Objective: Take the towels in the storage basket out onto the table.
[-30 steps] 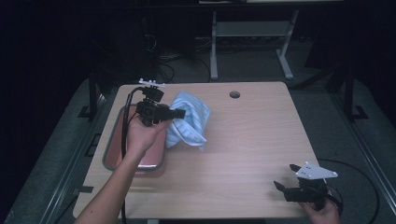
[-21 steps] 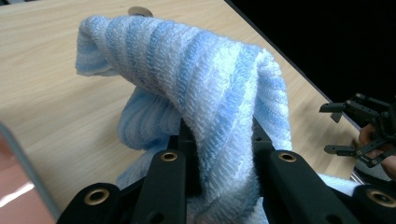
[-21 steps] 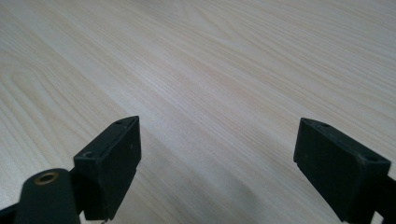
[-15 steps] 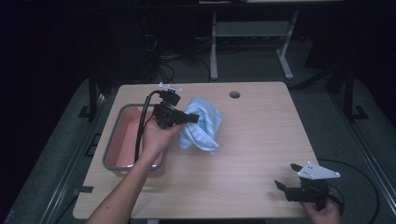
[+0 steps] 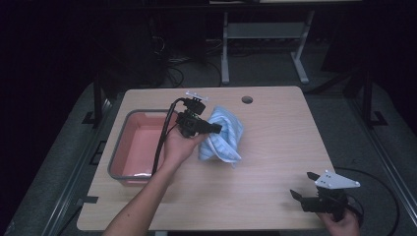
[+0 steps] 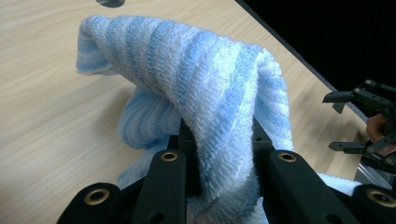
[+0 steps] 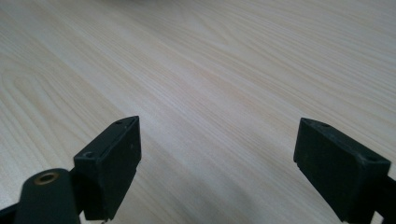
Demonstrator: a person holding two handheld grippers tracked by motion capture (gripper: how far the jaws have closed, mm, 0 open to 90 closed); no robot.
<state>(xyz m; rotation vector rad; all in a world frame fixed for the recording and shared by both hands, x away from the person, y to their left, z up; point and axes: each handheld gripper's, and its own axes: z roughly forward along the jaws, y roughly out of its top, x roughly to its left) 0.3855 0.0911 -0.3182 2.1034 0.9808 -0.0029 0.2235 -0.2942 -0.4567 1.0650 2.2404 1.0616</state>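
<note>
We see left gripper [image 5: 212, 129] pinching blue towel [image 5: 223, 137] beside pink tub [image 5: 129, 147], likely carrying it; right gripper [image 5: 301, 187] spread, idle.

Towel [image 5: 223, 137] right of tub [image 5: 142, 147], both on table [image 5: 275, 147].
</note>
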